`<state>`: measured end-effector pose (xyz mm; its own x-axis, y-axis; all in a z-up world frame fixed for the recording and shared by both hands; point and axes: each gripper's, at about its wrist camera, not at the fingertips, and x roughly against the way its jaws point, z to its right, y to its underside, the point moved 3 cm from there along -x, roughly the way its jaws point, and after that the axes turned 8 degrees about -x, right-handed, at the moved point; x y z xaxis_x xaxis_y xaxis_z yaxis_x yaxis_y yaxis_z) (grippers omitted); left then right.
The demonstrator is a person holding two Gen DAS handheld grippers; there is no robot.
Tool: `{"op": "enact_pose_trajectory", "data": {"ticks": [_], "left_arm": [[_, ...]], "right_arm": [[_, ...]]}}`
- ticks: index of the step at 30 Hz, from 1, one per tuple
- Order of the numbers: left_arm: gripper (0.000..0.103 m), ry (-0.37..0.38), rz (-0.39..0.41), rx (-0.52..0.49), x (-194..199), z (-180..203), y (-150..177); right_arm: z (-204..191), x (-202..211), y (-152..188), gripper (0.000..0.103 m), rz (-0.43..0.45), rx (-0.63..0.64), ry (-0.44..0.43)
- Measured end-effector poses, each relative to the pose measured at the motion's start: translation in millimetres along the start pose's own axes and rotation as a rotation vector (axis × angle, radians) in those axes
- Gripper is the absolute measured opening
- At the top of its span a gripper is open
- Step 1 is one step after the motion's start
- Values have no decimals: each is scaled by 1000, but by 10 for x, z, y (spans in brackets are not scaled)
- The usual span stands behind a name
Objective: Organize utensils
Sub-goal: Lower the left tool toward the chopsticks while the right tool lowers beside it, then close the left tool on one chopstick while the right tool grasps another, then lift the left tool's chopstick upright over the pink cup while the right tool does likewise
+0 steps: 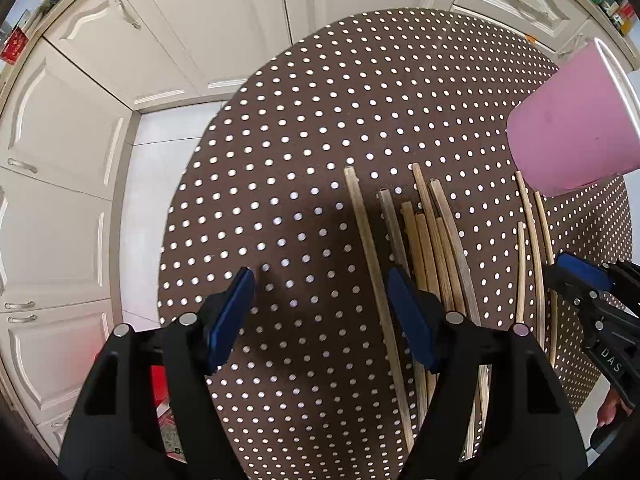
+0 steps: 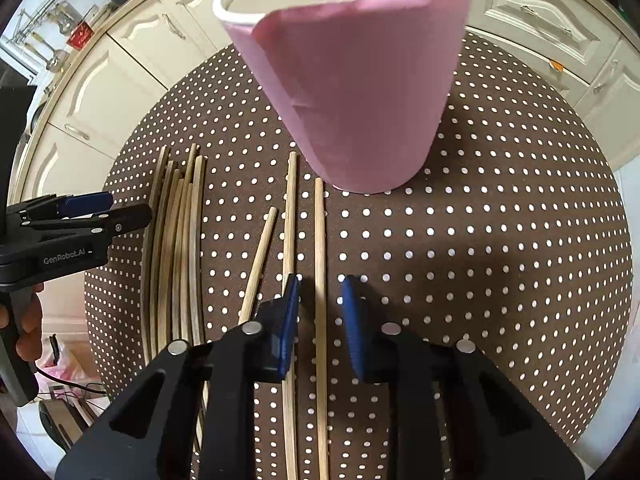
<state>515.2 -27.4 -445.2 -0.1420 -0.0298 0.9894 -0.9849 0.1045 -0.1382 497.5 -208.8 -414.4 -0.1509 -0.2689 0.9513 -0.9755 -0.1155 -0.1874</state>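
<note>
Right gripper (image 2: 320,316) points down at the table, jaws narrow but not pressing; one chopstick (image 2: 319,280) runs straight through the gap between the blue pads (image 2: 290,320), with small gaps visible on both sides. A second loose chopstick (image 2: 289,220) lies just outside the left pad, touching or nearly touching it, can't tell which. A shorter-looking third stick (image 2: 260,260) angles away further left. Ahead of the fingertips, just past the far ends of these sticks, stands a pink cup (image 2: 360,100), upright, white rim, open top.

Left gripper (image 1: 320,308) also points down, jaws about half wide, nothing gripped. A single chopstick (image 1: 372,260) lies between the pads, nearer the right one. The main bundle of chopsticks (image 1: 436,240) sits just outside the right pad, partly under that finger. Everything rests on a brown polka-dot tablecloth (image 1: 300,120). White cabinets (image 1: 160,40) lie beyond the table edge.
</note>
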Motion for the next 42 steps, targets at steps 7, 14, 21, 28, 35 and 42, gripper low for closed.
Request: {"op": "enact_pose_trajectory", "data": {"ticks": [7, 14, 21, 28, 35, 42], "left_arm": [[51, 45, -10, 2, -162, -1, -122], [11, 82, 5, 36, -136, -71, -146], [8, 149, 43, 30, -17, -53, -39], [7, 212, 153, -37, 585, 118, 43], [7, 285, 313, -98, 1439, 241, 151], [6, 345, 469, -125, 2037, 333, -65]], "right_arm": [[41, -27, -141, 6, -3, 10, 12], [90, -76, -163, 4, -12, -37, -28], [187, 166, -104, 4, 20, -97, -73], [309, 774, 11, 4, 116, -130, -101], [187, 1495, 102, 4, 260, -132, -125], [-134, 1961, 14, 4, 402, -108, -122]]}}
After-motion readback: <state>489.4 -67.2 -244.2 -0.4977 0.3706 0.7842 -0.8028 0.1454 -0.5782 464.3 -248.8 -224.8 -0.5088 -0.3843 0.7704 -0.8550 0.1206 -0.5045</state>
